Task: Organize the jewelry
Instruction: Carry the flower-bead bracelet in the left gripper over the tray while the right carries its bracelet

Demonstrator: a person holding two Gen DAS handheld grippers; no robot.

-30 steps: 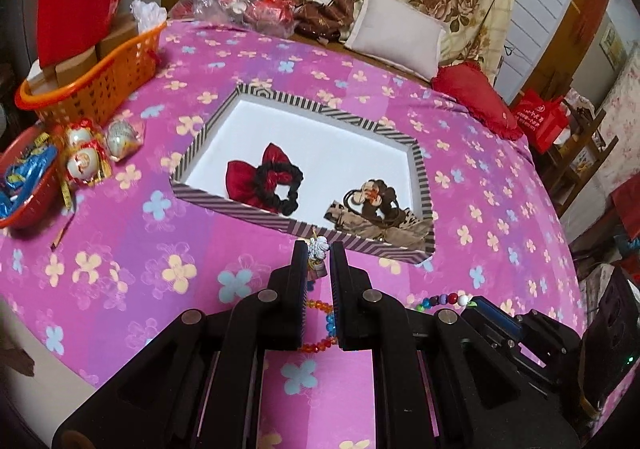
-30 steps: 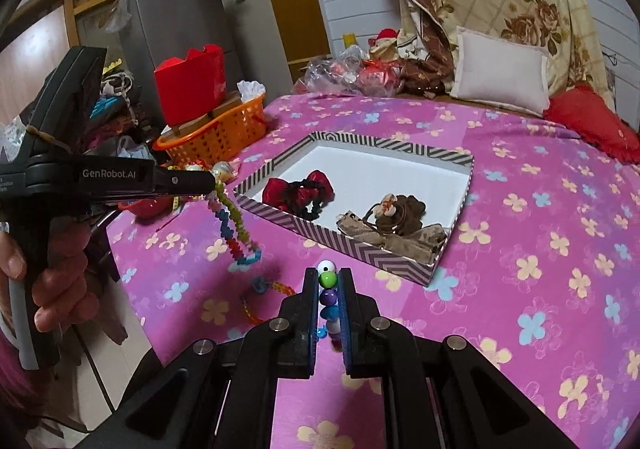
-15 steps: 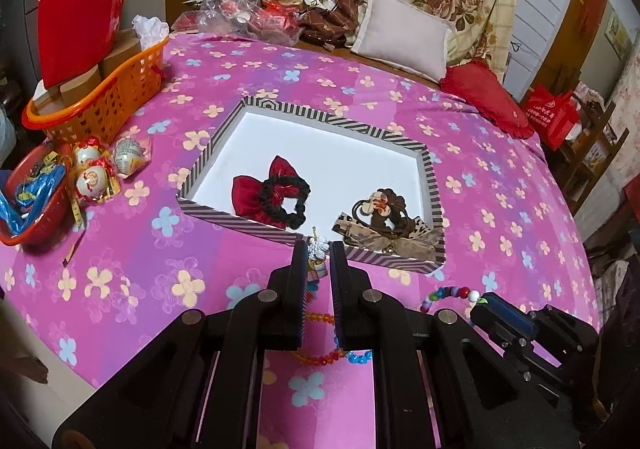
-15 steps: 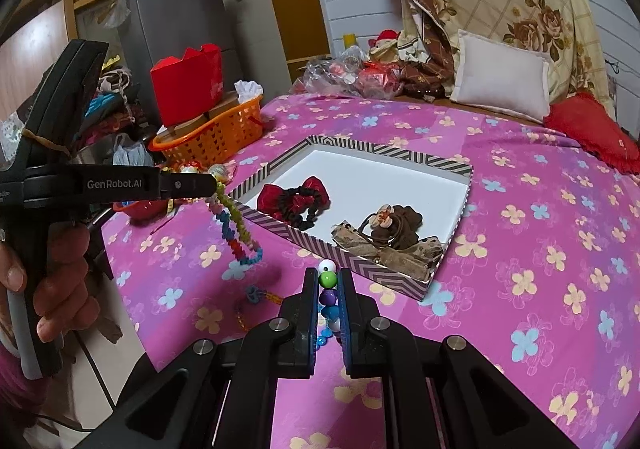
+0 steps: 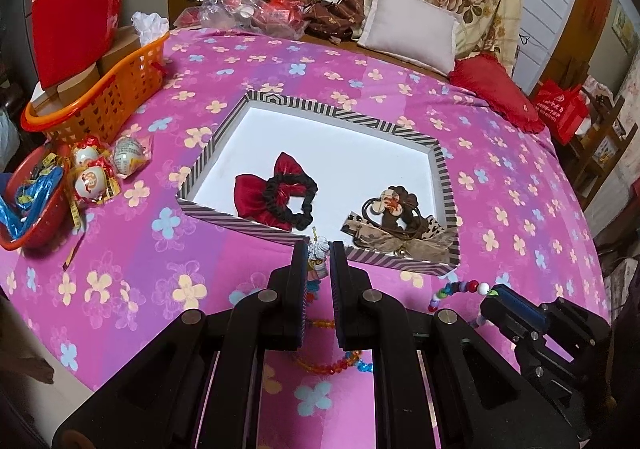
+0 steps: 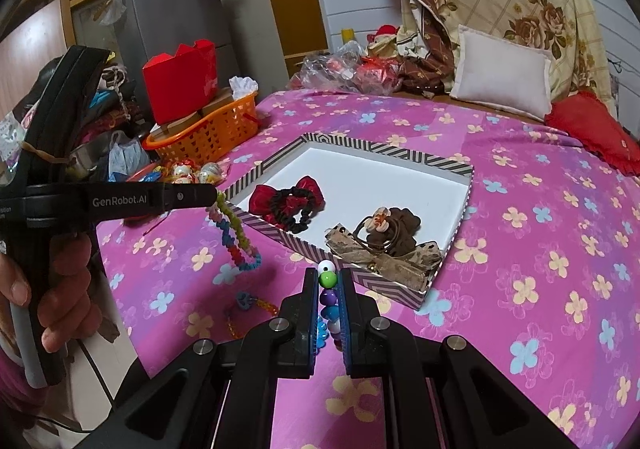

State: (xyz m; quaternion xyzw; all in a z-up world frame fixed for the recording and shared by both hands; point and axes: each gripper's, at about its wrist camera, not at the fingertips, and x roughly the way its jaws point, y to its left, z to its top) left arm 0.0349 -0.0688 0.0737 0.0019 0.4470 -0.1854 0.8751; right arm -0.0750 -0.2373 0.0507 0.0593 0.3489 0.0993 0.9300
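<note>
A striped tray with a white floor lies on the pink flowered cloth. It holds a red bow scrunchie and a brown hair tie. My left gripper is shut on a bracelet of coloured star beads, which hangs beside the tray's near-left rim. My right gripper is shut on a string of round beads, just short of the tray's front edge. An orange-red bead strand lies on the cloth below.
At the left stand an orange basket with boxes, a red bowl and foil-wrapped eggs. A white pillow and a red cushion lie behind the tray. The table edge drops away at the near left.
My left gripper has tipped slightly, so the tray sits a little more centred in its view. Both grips are unchanged and neither hand has moved much.
</note>
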